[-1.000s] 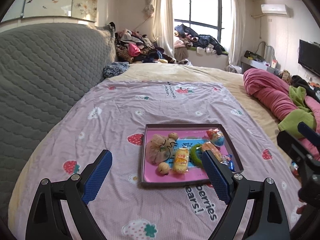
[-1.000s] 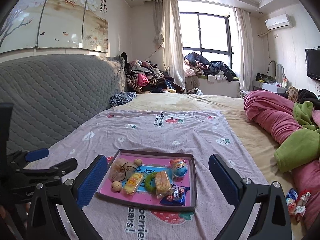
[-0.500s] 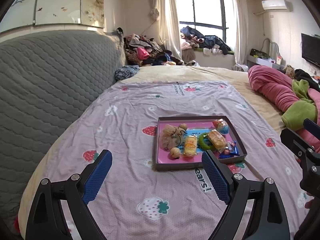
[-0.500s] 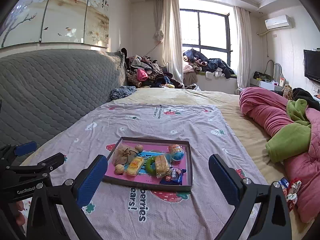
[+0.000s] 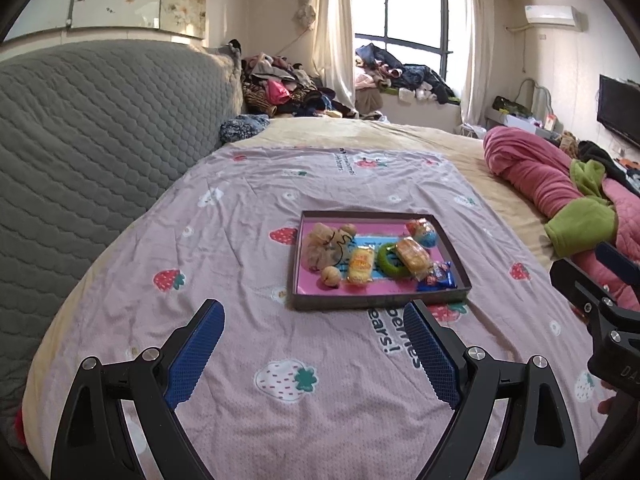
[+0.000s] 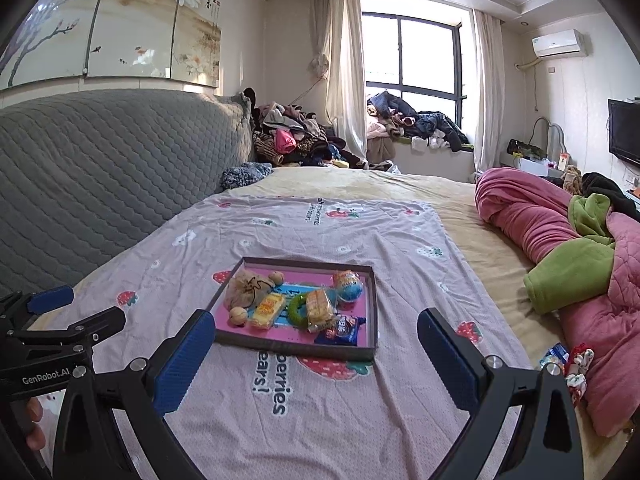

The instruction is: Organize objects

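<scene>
left wrist view: the left gripper (image 5: 314,346) hovers over a lilac strawberry-print sheet (image 5: 240,240) on the bed, its blue-padded jaws spread wide with nothing between them. ahead of it, apart from the fingertips, lies a shallow dark-rimmed tray (image 5: 376,302) with a pink floor. in the tray are a tan drawstring pouch (image 5: 322,246), a walnut (image 5: 331,276), a yellow snack packet (image 5: 361,266), a green ring (image 5: 390,260), a wrapped cake (image 5: 412,254), a blue and pink ball (image 5: 422,232) at the far right corner and a blue biscuit packet (image 5: 438,278) at the near right corner. the right gripper (image 5: 596,280) shows at the right edge.

right wrist view: the right gripper (image 6: 316,344) also stands released, jaws wide and empty, its left pad just short of the tray's (image 6: 296,348) near rim. a rolled pink quilt (image 6: 532,216) with a green lining lies well to the right. some small wrapped items (image 6: 568,360) lie beside the quilt. the left gripper (image 6: 60,320) is at the left edge.
</scene>
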